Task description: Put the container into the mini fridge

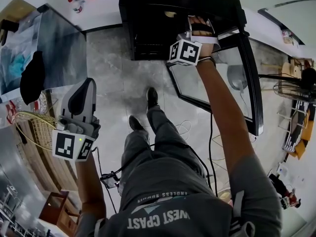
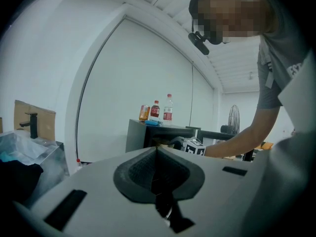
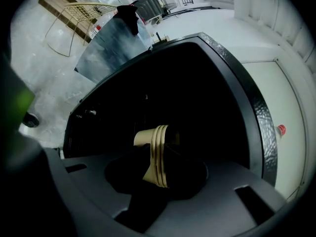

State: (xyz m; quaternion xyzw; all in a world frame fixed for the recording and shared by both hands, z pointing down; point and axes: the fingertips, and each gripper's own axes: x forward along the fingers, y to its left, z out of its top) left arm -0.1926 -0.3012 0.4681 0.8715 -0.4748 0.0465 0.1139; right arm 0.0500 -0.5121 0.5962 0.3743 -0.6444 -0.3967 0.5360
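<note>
A tan paper container (image 3: 154, 154) with a ribbed rim is clamped between the jaws of my right gripper (image 3: 157, 169), which is shut on it. The right gripper view looks into the dark inside of the black mini fridge (image 3: 232, 68). In the head view my right gripper (image 1: 198, 26) reaches into the fridge (image 1: 148, 28) past its open glass door (image 1: 237, 83). My left gripper (image 1: 85, 90) hangs back at the left over the floor, shut with nothing in it. From the left gripper (image 2: 157, 157) view the fridge (image 2: 143, 132) stands across the room.
A metal-sided cabinet (image 1: 57, 43) stands at the left, with a wire basket (image 1: 32, 127) and a wooden stool (image 1: 57, 211) below it. A fan (image 1: 291, 88) is at the right. Cables (image 1: 185, 130) trail on the floor. Bottles (image 2: 162, 109) stand on top of the fridge.
</note>
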